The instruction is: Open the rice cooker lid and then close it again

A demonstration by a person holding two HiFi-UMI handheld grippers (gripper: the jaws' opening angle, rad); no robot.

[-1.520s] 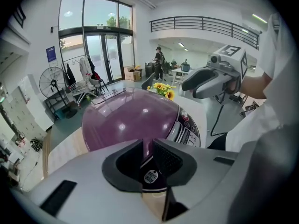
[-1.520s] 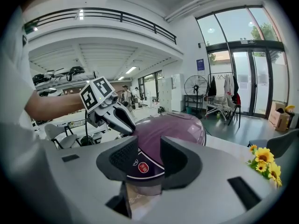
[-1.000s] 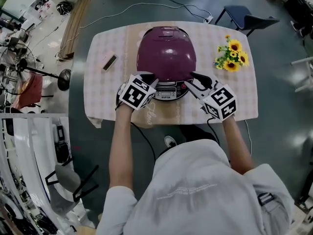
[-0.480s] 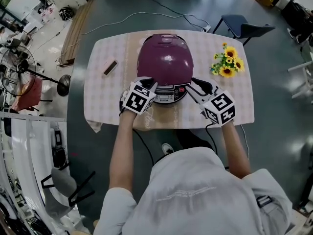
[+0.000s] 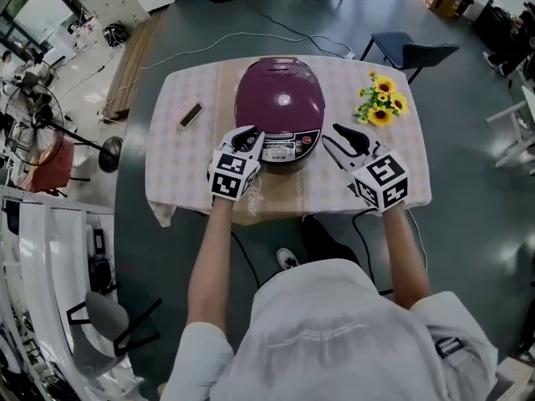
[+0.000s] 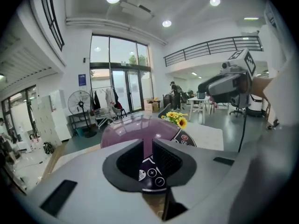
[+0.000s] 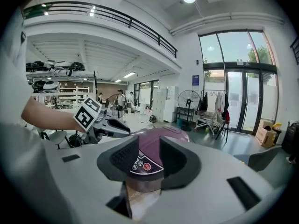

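the purple rice cooker point(image 5: 280, 107) sits in the middle of the desk point(image 5: 175, 165), on a pale checked cloth. its domed lid is down and its control panel point(image 5: 284, 149) faces the person.

the left hand-held gripper point(image 5: 249, 136) points at the cooker's front left, with its tips just beside the panel. i cannot tell whether they touch it. in the left gripper view its jaws stand only a narrow slit apart and grip nothing. the panel's buttons and the purple dome show through the gap.

the right hand-held gripper point(image 5: 330, 134) is held off the cooker's right side, clear of it, tips aimed toward the panel. its jaws have just been easing closer but are plainly apart. they are empty too, and in the right gripper view the cooker's front shows between them, farther off. the same view shows the other gripper across the dome, its marker cube toward the camera.

a bunch of sunflowers point(image 5: 378, 105) lies near the desk's far right corner, well apart from the cooker. a small dark bar point(image 5: 191, 114) lies on the cloth to the left. beyond the desk stands a dark chair point(image 5: 414, 50), and a cable trails over the floor.
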